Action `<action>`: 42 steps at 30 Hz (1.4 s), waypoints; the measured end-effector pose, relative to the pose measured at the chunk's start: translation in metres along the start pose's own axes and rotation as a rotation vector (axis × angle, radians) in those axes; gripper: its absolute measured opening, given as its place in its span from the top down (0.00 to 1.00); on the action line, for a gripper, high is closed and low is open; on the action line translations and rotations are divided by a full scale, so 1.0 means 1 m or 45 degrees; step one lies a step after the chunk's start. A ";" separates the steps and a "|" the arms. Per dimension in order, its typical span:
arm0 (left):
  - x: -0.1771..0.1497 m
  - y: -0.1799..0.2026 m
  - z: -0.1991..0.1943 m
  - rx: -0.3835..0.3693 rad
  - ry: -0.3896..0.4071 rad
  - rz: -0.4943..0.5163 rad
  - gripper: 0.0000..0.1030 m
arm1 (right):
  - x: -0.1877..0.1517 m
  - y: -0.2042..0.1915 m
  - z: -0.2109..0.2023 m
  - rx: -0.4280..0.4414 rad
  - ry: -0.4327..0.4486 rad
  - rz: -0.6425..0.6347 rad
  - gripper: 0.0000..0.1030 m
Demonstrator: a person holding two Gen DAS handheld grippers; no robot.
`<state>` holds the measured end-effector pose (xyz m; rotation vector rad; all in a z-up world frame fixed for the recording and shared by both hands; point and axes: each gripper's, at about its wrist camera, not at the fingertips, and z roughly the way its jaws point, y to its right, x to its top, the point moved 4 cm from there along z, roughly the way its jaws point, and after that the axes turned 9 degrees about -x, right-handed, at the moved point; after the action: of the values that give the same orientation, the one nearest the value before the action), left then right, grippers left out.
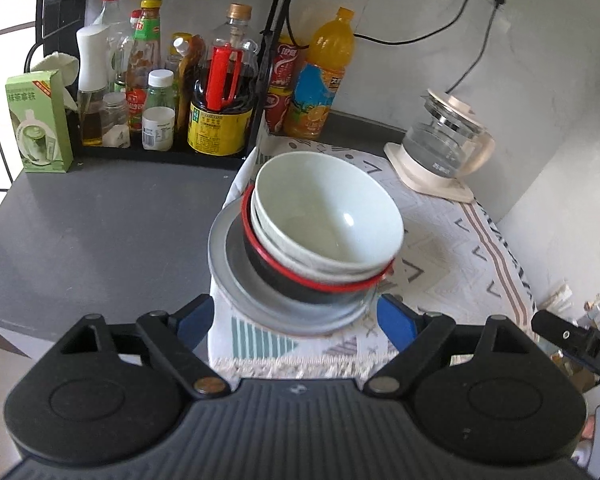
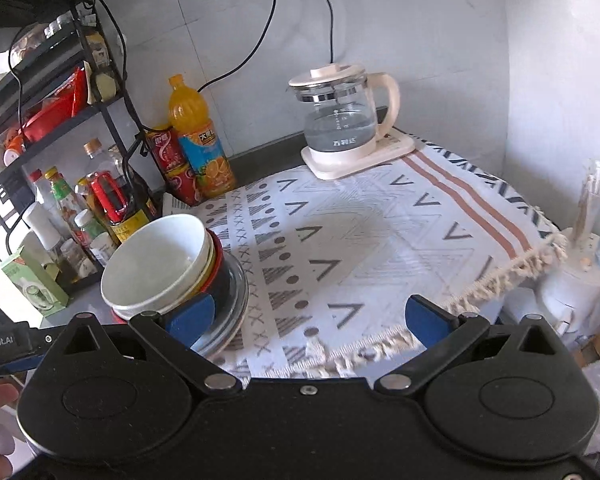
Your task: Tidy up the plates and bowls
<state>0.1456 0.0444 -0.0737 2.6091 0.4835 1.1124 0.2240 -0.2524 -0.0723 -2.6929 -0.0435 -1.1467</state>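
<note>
A tilted stack is seen at the patterned cloth's point(image 2: 380, 240) left edge: two pale bowls point(image 1: 332, 216) nested in one red-rimmed black bowl point(image 1: 284, 276) on one grey plate point(image 1: 236, 280), mouths tipped rightward. The left gripper point(image 1: 296, 320) is spread wide, fingers flanking the plate, contact unclear. The right gripper point(image 2: 308, 316) is spread wide, nothing held.

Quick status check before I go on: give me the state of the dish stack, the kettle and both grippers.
Top white bowl: empty, tilted, nested in the stack.
Red-rimmed black bowl: under the white bowls, on the plate.
Grey plate: bottom of stack, on the patterned cloth.
Glass kettle: lid on, partly filled, on its base.
Left gripper: open, around the stack's near edge.
Right gripper: open, empty.
</note>
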 end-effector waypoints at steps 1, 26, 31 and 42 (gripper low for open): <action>-0.004 0.000 -0.005 -0.001 0.000 0.009 0.16 | -0.003 0.000 -0.005 -0.005 0.005 0.004 0.00; -0.076 -0.017 -0.127 -0.090 -0.009 0.194 0.15 | -0.078 -0.001 -0.134 -0.107 0.105 0.019 0.00; -0.081 -0.024 -0.141 -0.063 0.023 0.214 0.15 | -0.084 -0.008 -0.147 -0.101 0.121 -0.023 0.00; -0.080 -0.021 -0.161 -0.032 0.047 0.250 0.15 | -0.089 -0.025 -0.165 -0.063 0.116 -0.072 0.00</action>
<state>-0.0288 0.0496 -0.0250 2.6635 0.2225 1.2196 0.0419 -0.2568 -0.0204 -2.6943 -0.0788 -1.3024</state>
